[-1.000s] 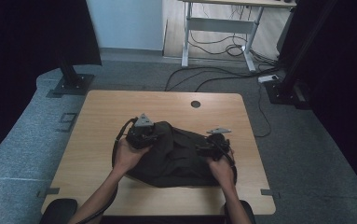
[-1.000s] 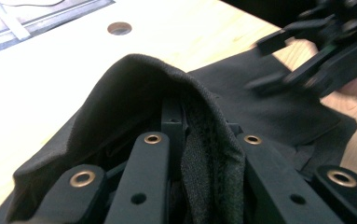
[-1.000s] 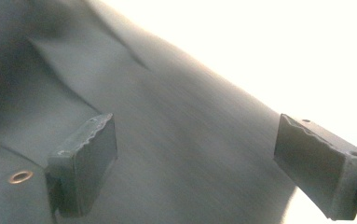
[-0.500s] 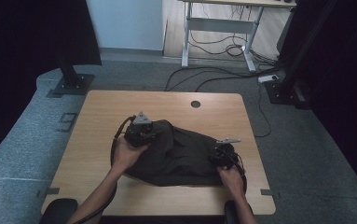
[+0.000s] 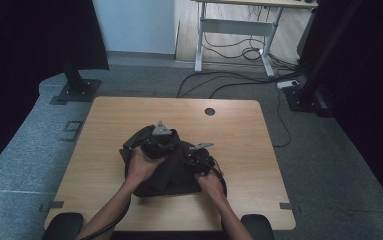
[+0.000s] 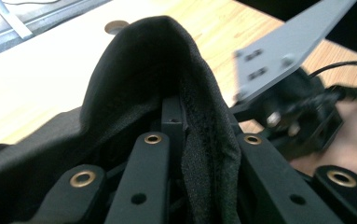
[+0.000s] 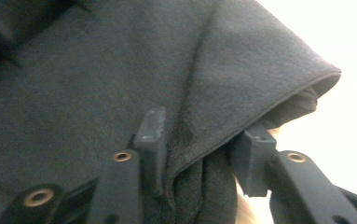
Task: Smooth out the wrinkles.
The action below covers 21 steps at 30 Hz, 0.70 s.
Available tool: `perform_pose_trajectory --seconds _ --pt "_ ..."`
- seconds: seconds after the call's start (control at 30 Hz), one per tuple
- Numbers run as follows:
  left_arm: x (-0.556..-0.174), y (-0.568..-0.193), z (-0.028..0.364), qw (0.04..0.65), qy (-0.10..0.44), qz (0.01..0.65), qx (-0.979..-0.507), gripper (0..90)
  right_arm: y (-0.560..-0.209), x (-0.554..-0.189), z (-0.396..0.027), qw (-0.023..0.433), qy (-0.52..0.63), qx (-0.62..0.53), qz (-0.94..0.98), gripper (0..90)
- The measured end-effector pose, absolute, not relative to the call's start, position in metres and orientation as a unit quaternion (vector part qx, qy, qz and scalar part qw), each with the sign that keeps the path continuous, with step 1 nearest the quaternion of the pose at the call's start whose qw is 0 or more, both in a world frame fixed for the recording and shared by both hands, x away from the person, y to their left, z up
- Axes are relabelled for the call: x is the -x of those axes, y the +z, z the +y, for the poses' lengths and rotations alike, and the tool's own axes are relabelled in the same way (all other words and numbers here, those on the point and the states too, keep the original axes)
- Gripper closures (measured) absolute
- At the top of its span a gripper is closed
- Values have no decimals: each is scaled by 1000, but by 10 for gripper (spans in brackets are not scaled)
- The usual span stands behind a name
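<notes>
A black garment [image 5: 165, 176] lies bunched on the wooden table [image 5: 239, 130]. My left gripper [image 5: 155, 141] sits at its far left part, shut on a raised fold of the cloth [image 6: 167, 60] that drapes over the jaws [image 6: 199, 135]. My right gripper [image 5: 197, 157] is close beside it, to the right. Its jaws have just closed on the cloth and eased open a little. A hemmed fold of the garment [image 7: 241, 79] is bunched between them [image 7: 202, 140], and they grip it. In the left gripper view the right gripper [image 6: 297, 121] and its grey plate appear just off to the right.
A round cable hole [image 5: 209, 111] lies near the table's far edge. Bare wood surrounds the garment on all sides. Beyond the table are a white desk frame [image 5: 239, 25], floor cables [image 5: 239, 80] and two black stand bases [image 5: 76, 87] [image 5: 306, 97].
My right gripper went out to the garment's right edge, closed on it and carried it left toward the left gripper. The garment is now folded narrower. The left gripper stayed put.
</notes>
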<state>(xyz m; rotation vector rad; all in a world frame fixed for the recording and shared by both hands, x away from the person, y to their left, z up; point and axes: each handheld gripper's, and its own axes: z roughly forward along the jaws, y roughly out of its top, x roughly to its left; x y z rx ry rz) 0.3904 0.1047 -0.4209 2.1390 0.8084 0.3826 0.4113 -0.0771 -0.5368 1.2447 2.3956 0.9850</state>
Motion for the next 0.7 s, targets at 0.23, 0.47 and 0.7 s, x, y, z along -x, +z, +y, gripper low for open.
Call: perform_pose_trajectory --seconds 0.23,0.47,0.7 --pt "-390 -445 102 390 133 324 -852 802 -527 -415 -83 97 372 -418 823 363" --pt "-394 -465 80 354 128 316 -871 796 -510 -403 -131 119 381 -439 805 308" --pt "-400 -488 62 316 117 313 -888 781 -528 -400 -151 122 351 -458 808 303"
